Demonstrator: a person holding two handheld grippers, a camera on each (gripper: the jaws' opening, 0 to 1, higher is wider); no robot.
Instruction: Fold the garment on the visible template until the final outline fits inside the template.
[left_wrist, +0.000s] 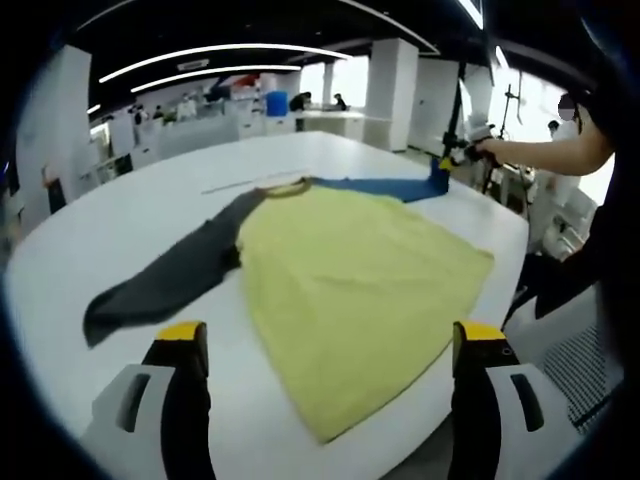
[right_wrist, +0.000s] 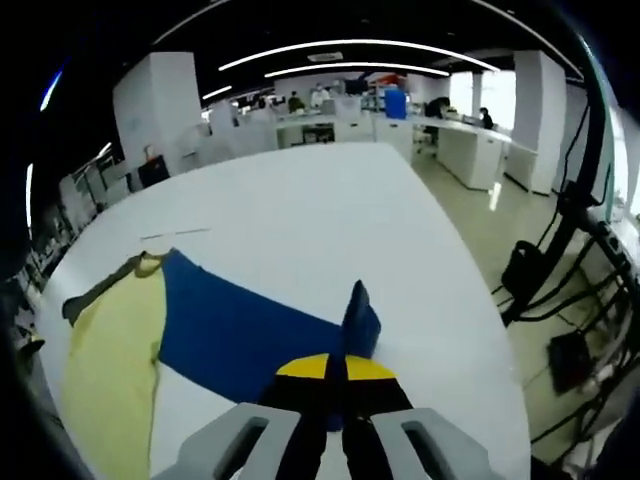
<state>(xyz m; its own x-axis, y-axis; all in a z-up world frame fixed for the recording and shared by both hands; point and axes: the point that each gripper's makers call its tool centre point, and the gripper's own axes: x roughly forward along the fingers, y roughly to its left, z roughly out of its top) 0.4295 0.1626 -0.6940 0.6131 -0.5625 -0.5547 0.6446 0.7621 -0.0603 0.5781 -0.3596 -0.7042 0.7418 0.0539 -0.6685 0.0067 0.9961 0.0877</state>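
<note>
Left gripper view: a garment (left_wrist: 360, 290) with a yellow body is seen spread flat on a large white table (left_wrist: 120, 230). Its dark grey sleeve (left_wrist: 165, 280) is stretched out to the left of the body, and its blue sleeve (left_wrist: 385, 187) is stretched to the far right, near the table edge. The collar (left_wrist: 283, 188) is turned to the far side. The left gripper (left_wrist: 325, 345) is held above the near edge of the table, its two yellow-tipped jaws standing wide apart, and nothing is held between them. At the end of the blue sleeve, the right gripper (left_wrist: 452, 155) is seen in a person's hand (left_wrist: 490, 150), with the arm reaching in from the right.

In the right gripper view, the right gripper (right_wrist: 335, 375) is seen with its yellow-tipped jaws pressed together on the cuff end of the blue sleeve (right_wrist: 240, 335), which is lifted into a small fold just above the jaws. The rest of the sleeve lies flat on the white table (right_wrist: 320, 220) and joins the yellow body (right_wrist: 110, 370) at the left. Desks and white pillars are visible in the background.
</note>
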